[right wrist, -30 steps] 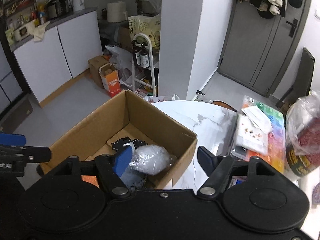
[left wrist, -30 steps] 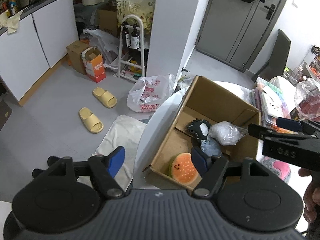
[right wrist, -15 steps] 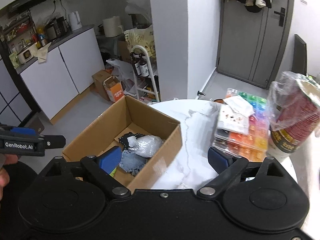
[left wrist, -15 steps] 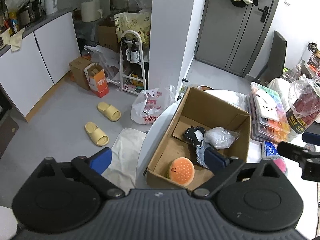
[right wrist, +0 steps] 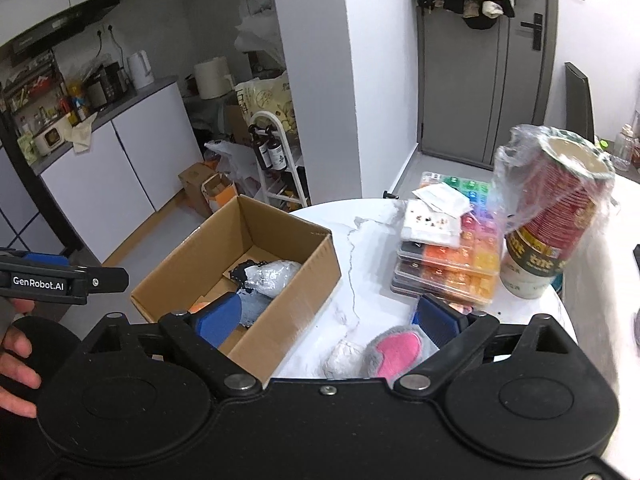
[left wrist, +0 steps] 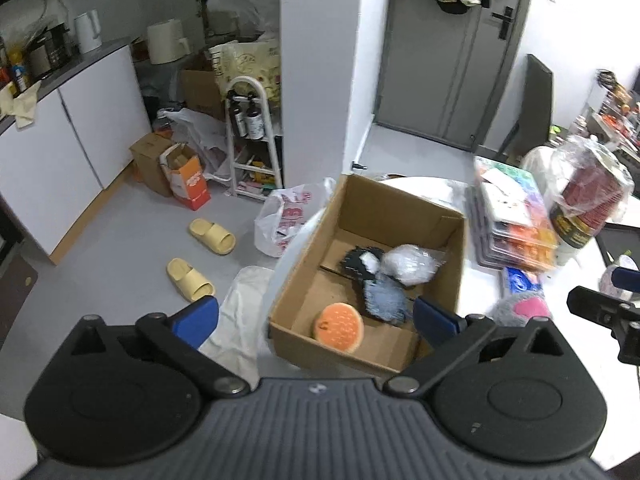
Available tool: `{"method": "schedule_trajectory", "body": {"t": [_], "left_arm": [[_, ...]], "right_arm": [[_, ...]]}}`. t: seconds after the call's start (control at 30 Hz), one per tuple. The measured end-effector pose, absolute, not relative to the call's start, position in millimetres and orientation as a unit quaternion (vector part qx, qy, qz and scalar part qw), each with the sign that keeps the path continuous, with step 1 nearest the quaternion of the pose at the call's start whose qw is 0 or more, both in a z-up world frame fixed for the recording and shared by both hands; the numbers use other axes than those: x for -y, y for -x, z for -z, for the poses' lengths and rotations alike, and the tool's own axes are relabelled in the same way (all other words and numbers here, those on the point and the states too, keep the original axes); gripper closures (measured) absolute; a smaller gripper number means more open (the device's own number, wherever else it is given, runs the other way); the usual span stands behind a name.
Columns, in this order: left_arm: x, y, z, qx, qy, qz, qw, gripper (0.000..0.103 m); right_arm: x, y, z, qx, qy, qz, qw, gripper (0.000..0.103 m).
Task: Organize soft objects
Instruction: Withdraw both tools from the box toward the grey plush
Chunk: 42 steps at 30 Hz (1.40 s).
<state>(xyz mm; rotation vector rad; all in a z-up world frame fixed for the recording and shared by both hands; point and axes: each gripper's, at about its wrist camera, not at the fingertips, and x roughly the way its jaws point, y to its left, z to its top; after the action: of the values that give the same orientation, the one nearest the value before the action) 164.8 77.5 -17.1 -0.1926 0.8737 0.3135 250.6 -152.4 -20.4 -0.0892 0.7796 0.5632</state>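
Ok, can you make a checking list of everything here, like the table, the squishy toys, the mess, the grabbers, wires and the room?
Surface: round white marble table, cardboard box at its left edge.
Job's things: burger toy, blue-grey plush, black item and clear-wrapped ball in the box; pink-and-grey plush and white lump still on the table.
Clutter: colourful stacked cases, wrapped cup stack.
Grippers: left gripper and right gripper both open, empty.
Cables: nothing seen.
Surroundings: yellow slippers, bags and boxes on the floor.

A grey floor (left wrist: 120, 248) runs past white cabinets (left wrist: 60, 140) to a grey door (left wrist: 448, 72). A white pillar (left wrist: 316, 80) stands between them, beside a round white table (right wrist: 360, 232)
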Motion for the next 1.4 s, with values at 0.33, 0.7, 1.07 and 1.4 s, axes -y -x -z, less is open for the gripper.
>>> {"method": "schedule_trajectory", "body": {"t": [0.33,0.7,1.07,1.4], "left_arm": [[-39.1,-161.2,14.9,-0.422,0.085,-0.112,0.896,0.000],[-2.2,-161.7,10.7,-0.428,0.071,-0.086,0.897,0.000],[26.4,-168.3,12.3,-0.422,0.054,-0.062,0.903,0.000],[44.8,-173.5,18.1,-0.423,0.051,-0.061,0.902,0.000]], "right_arm": [[195.8,-234.4,13.1,-0.357,0.013,-0.251,0.900,0.006],[238.3,-227.6,20.8,-0.351,-0.043,-0.221,0.909,0.000],[264.0,-229.2,32.4,-0.349,-0.085,-0.224,0.906,0.000],[293.9,-241.8,42.8,-0.349,-0.101,-0.239,0.900,0.000]]}}
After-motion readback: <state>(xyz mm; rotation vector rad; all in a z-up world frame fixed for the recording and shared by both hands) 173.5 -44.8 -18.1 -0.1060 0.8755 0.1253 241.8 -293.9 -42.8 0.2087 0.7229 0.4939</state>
